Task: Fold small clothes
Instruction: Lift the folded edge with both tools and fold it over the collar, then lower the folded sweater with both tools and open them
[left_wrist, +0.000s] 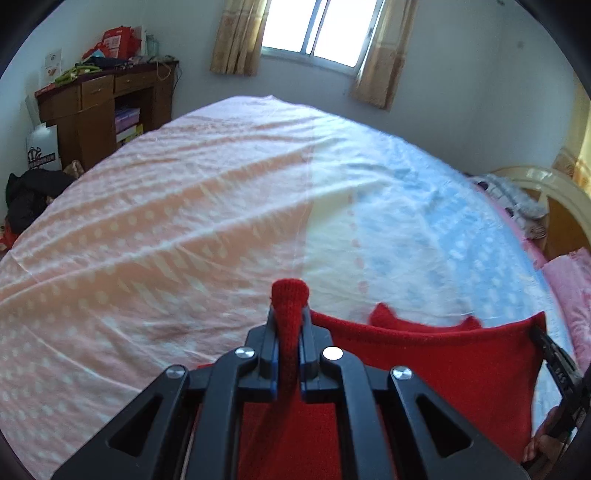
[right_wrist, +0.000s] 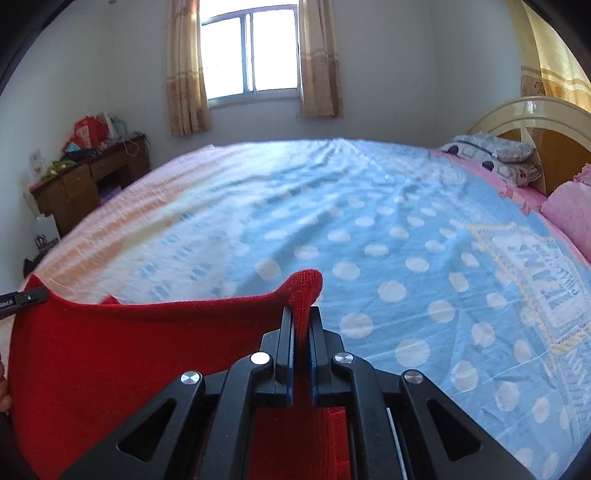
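A red knitted garment (left_wrist: 436, 354) hangs stretched between my two grippers above the bed. My left gripper (left_wrist: 290, 314) is shut on one corner of it, and a nub of red knit pokes out past the fingertips. The right gripper (right_wrist: 301, 314) is shut on the other corner of the garment (right_wrist: 110, 339) in the same way. Each gripper shows at the edge of the other's view: the right gripper (left_wrist: 550, 347) at the far right, the left gripper (right_wrist: 26, 297) at the far left. The garment's lower part is hidden beneath the grippers.
A bed sheet, pink (left_wrist: 166, 221) on the left and blue with white dots (right_wrist: 369, 240) on the right, covers the wide bed. Pillows (right_wrist: 495, 151) and a headboard (right_wrist: 532, 110) lie at the right. A cluttered wooden desk (left_wrist: 103, 99) stands far left below a curtained window (right_wrist: 251, 51).
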